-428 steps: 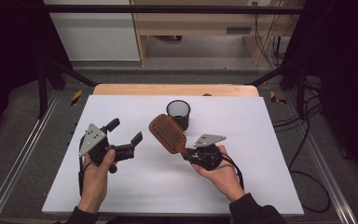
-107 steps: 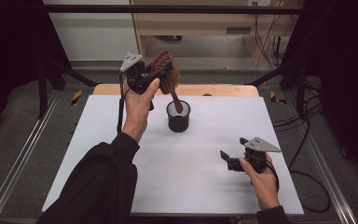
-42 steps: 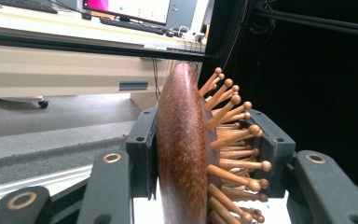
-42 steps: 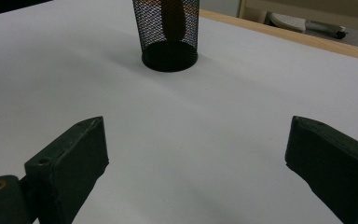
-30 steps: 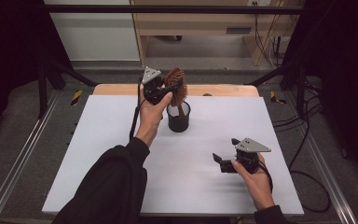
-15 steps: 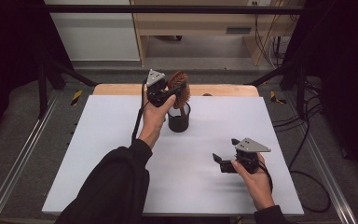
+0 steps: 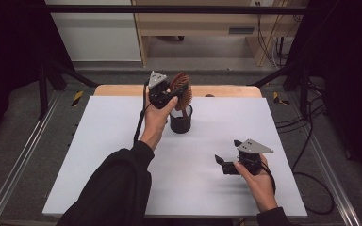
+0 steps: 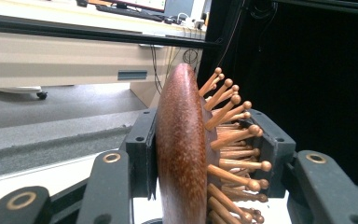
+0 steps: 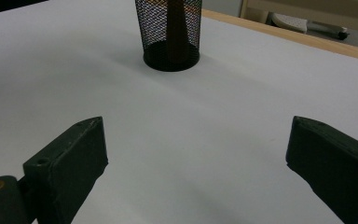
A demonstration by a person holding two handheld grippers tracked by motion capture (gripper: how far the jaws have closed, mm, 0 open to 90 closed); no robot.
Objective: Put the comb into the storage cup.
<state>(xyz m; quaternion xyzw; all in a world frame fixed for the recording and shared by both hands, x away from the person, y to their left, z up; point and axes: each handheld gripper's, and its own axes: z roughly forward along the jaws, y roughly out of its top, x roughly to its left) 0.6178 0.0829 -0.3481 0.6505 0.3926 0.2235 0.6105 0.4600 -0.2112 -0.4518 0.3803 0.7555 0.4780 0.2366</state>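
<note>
Step in hand: seating the brush (image 7: 181,89) in the cup (image 7: 181,120). Left tongs (image 7: 167,94) are clenched on the brush head, one pad on the smooth back, the other in among the pins, as the left gripper view shows (image 8: 182,154). Handle points down into the cup; in the right gripper view a dark shaft (image 9: 171,28) is visible through the mesh, reaching toward the bottom. Whether it rests on the cup floor can't be told.

Right tongs (image 7: 228,162) are released, jaws wide apart with nothing between them, hovering low over the tabletop (image 7: 99,155), well apart from the cup.

Next move, as a judgement: let the handle bottom out, then release the left tongs and pull straight up and back so the pins don't snag a pad. The brush is top-heavy and leans; the cup is light mesh, so it may tip or slide when the grip lets go. The right tongs could steady the cup wall if needed.

Materials:
- Brush: reddish-brown speckled wood, oval domed back, glossy; wooden pins with ball tips, set in a dark cushion.
- Cup (image 9: 170,32): black wire mesh, round, slightly tapered, solid base.
- Tabletop: flat matte white sheet, wooden edge at the far side.
- Pads: black, blocky, matte.
</note>
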